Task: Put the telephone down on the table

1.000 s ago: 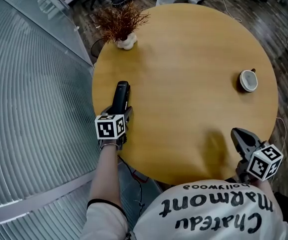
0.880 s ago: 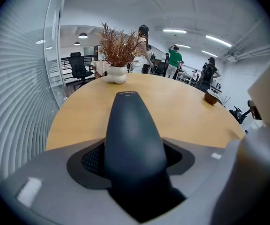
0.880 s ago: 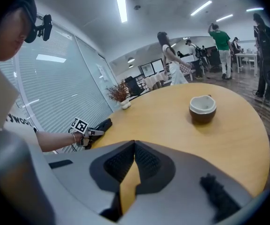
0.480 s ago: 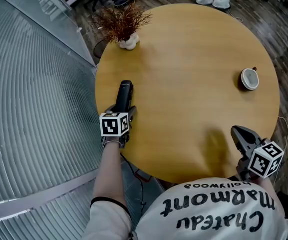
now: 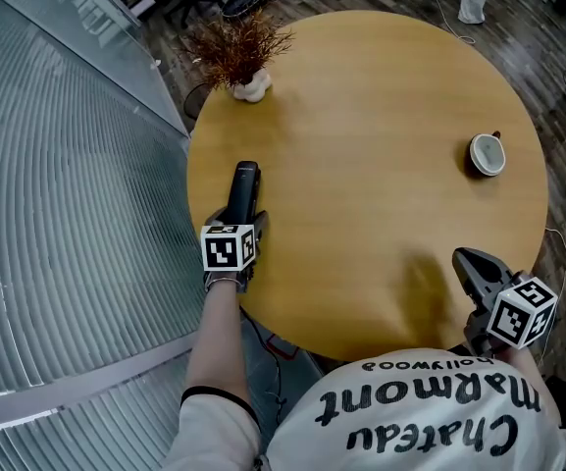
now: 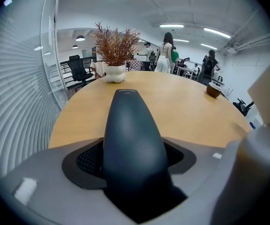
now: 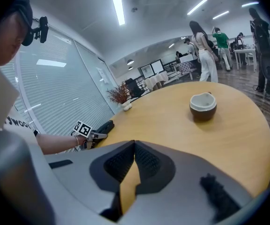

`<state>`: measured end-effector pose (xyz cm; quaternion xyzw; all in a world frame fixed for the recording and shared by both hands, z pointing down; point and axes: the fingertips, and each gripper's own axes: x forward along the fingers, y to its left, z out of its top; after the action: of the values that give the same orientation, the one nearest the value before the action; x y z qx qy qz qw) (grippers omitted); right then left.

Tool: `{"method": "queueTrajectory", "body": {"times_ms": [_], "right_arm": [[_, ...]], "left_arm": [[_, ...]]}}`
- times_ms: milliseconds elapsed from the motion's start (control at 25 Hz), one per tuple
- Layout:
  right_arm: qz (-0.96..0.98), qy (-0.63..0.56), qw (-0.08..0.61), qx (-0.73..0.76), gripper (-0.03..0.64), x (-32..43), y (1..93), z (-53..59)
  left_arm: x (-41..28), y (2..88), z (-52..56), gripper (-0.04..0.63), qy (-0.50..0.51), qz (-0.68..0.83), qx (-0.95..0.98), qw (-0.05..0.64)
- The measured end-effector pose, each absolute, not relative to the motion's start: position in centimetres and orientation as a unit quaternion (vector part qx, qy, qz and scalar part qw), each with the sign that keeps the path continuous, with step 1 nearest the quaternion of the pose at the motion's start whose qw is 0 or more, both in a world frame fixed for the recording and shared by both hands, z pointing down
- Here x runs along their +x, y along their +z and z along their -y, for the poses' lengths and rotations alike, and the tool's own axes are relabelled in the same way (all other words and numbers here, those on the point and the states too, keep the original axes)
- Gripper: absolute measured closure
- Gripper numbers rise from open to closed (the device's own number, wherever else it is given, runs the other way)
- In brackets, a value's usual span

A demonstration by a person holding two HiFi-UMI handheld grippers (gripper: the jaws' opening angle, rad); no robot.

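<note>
A black telephone handset (image 5: 242, 186) lies lengthwise on the round wooden table (image 5: 361, 184), near its left edge. My left gripper (image 5: 240, 220) has the near end of it between its jaws, which sit against the handset's sides. In the left gripper view the telephone (image 6: 130, 130) fills the gap between the pads and points toward the plant. My right gripper (image 5: 469, 263) is shut and empty over the table's near right edge; its tips (image 7: 134, 143) meet. From the right gripper view the telephone (image 7: 104, 127) shows far to the left.
A dried plant in a white pot (image 5: 240, 55) stands at the table's far left. A small cup (image 5: 488, 154) sits at the right. A glass wall with blinds (image 5: 67, 214) runs close along the left. People (image 6: 165, 53) stand in the background.
Nothing has clearly moved: the left gripper stays at the telephone's near end on the table, and the right gripper is unmoved.
</note>
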<state>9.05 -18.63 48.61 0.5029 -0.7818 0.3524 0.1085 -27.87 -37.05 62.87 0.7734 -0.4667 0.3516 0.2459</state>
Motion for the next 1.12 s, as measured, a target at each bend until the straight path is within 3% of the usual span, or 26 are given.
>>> {"method": "queueTrajectory", "body": {"times_ms": [400,600,840,1120], "right_arm": [[0.782,0.363,0.107,0.495,0.601,8.6,49.3,18.1],[0.786,0.362,0.108,0.489,0.601,8.3,49.2,18.0],[0.776,0.390,0.067,0.491,0.601,8.9,48.9,18.1],[0.757,0.423,0.024,0.498,0.601,10.1,49.0,18.0]], "left_arm": [[-29.0,63.1,37.3,0.172,0.336,0.500,0.751,0.271],[-28.9,63.0,37.3,0.162,0.336,0.498,0.756,0.259],[-27.5,63.2,36.5,0.053,0.338,0.461,0.776,0.266],[-27.2,63.2,36.3,0.051,0.360,0.462,0.774,0.241]]}}
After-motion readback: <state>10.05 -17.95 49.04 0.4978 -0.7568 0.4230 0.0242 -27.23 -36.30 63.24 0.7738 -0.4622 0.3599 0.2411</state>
